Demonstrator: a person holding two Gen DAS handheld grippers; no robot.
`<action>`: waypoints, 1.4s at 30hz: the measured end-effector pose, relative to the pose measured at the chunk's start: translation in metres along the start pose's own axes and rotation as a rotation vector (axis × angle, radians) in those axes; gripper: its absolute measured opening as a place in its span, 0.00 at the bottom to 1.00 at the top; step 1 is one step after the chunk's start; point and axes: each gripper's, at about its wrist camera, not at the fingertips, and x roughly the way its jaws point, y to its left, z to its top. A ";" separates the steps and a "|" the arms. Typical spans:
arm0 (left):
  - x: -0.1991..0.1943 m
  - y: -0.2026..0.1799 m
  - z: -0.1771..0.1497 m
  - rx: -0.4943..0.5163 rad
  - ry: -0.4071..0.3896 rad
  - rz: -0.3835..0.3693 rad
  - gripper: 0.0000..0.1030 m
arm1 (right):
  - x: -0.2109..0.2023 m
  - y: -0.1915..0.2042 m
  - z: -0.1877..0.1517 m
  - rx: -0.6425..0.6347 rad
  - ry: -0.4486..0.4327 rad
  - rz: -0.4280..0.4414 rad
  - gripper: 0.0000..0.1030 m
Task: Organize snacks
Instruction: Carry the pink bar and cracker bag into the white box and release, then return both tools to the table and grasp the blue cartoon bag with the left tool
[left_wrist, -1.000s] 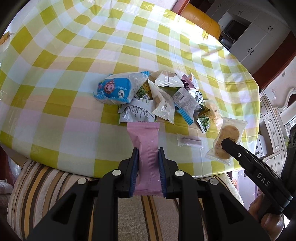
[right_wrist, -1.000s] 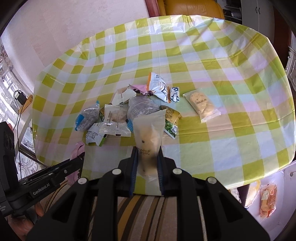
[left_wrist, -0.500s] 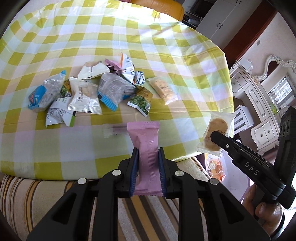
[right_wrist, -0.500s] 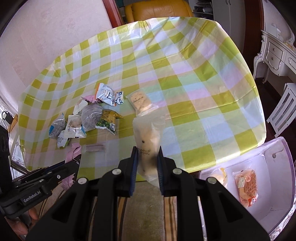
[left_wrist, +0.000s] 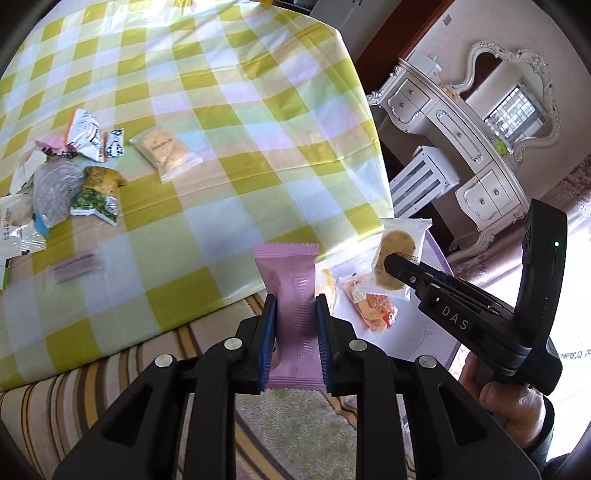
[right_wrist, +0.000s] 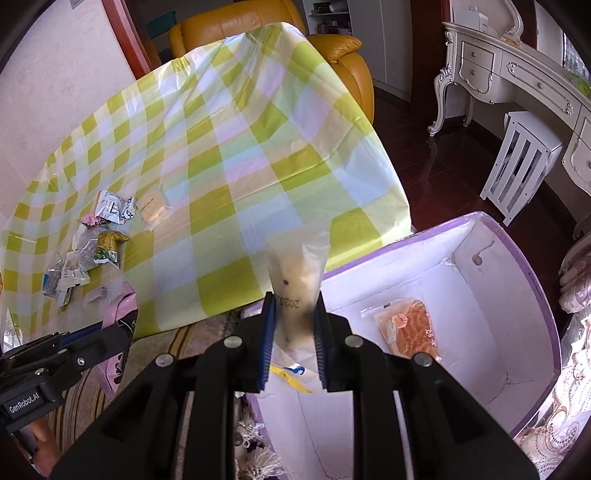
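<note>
Left tongs (left_wrist: 294, 325) grip a pink packet (left_wrist: 291, 295), right tongs (right_wrist: 293, 325) a clear cookie pack (right_wrist: 297, 280); either could miss the box (right_wrist: 480, 229) if released early.

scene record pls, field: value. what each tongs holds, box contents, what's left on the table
left tongs: shut on pink packet, off the table edge
right tongs: shut on clear cookie packet, at the box's near edge
box: white inside, purple rim, beside the table
box contents: orange snack packet; another packet partly hidden behind right tongs
table: green checked cloth
left on table: snack pile, clear cracker packet, small purple packet
</note>
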 end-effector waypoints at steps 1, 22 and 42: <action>0.005 -0.007 0.000 0.014 0.013 -0.010 0.20 | 0.001 -0.006 -0.002 0.009 0.005 -0.004 0.19; 0.069 -0.063 -0.011 0.125 0.236 -0.129 0.32 | 0.022 -0.061 -0.027 0.111 0.086 -0.057 0.40; 0.007 -0.008 0.008 0.063 -0.015 0.033 0.33 | 0.006 -0.004 -0.001 0.016 0.020 -0.026 0.57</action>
